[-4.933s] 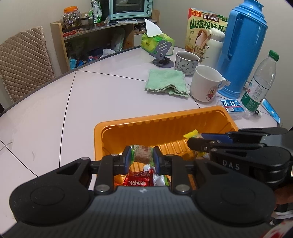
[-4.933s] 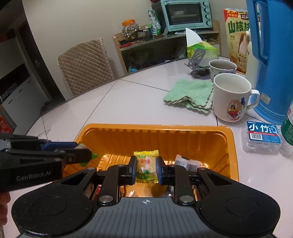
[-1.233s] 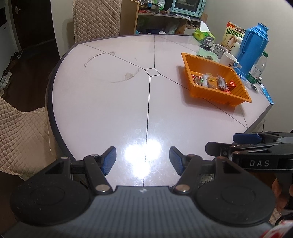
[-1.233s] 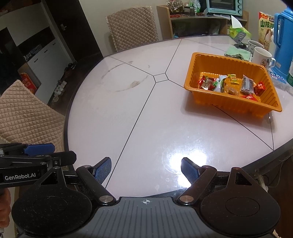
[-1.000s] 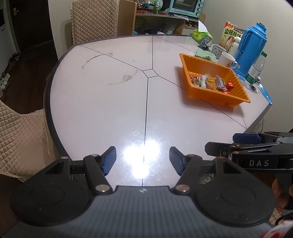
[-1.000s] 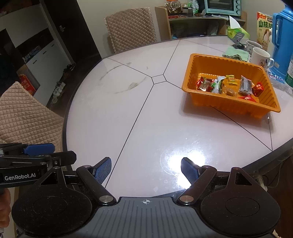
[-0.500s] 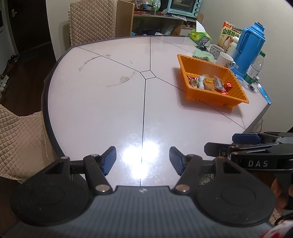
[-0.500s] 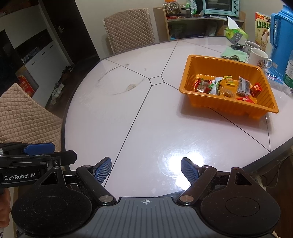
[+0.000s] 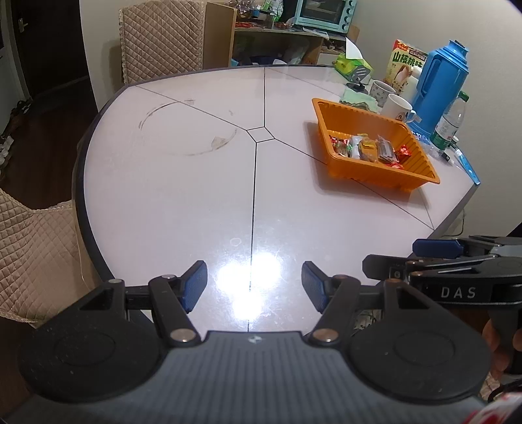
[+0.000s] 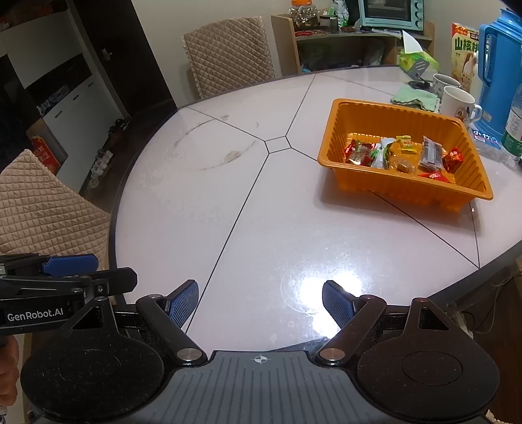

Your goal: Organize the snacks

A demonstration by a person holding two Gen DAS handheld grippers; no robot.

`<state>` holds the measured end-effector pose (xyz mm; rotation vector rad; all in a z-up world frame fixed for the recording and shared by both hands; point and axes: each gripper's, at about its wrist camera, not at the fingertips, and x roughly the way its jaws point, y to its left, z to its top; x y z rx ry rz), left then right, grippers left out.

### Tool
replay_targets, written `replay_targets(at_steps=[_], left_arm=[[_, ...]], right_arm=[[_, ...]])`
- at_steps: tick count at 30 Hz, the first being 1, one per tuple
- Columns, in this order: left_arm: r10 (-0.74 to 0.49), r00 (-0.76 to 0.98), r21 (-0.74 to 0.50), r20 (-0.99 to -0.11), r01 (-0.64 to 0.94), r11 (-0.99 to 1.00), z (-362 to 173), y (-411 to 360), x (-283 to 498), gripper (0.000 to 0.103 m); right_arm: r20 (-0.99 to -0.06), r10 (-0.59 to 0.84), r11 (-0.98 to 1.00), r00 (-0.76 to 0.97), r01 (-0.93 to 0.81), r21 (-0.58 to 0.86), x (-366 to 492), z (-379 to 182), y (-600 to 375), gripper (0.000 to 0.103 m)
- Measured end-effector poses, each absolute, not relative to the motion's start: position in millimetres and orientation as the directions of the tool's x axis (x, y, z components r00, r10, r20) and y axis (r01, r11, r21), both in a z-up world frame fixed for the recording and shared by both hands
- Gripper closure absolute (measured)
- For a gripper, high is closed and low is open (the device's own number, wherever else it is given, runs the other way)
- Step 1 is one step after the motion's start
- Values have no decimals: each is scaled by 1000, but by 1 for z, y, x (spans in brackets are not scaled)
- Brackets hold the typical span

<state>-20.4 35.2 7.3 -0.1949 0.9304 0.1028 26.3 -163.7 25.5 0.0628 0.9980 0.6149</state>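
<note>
An orange tray (image 9: 421,169) (image 10: 339,130) stands on the right part of the round white table (image 9: 195,182) (image 10: 228,195). Several wrapped snacks (image 9: 368,150) (image 10: 401,155) lie inside it. My left gripper (image 9: 254,285) is open and empty, held above the table's near edge, far from the tray. My right gripper (image 10: 260,303) is open and empty, also above the near edge. Each gripper shows at the side of the other's view: the right one (image 9: 456,261), the left one (image 10: 65,277).
Behind the tray stand two mugs (image 9: 396,106), a blue thermos (image 9: 440,81), a water bottle (image 9: 448,125), a green cloth (image 10: 414,98), a tissue box (image 9: 350,63) and a cereal box (image 9: 404,65). Quilted chairs (image 10: 228,49) (image 9: 32,254) stand around. A shelf with a toaster oven (image 10: 388,13) is behind.
Both grippers, shut on snacks over the tray about five seconds ago, are now open, empty and pulled far back to the table's near edge. In the last second the views shifted only slightly.
</note>
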Motion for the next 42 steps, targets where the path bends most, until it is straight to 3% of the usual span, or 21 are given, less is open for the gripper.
replay_targets(at_steps=[42], left_arm=[[-24,604,-126,-797,-127,984,10,40,-21,41]], right_arm=[[-766,490,850,417,-422,315,18,29,-159,20]])
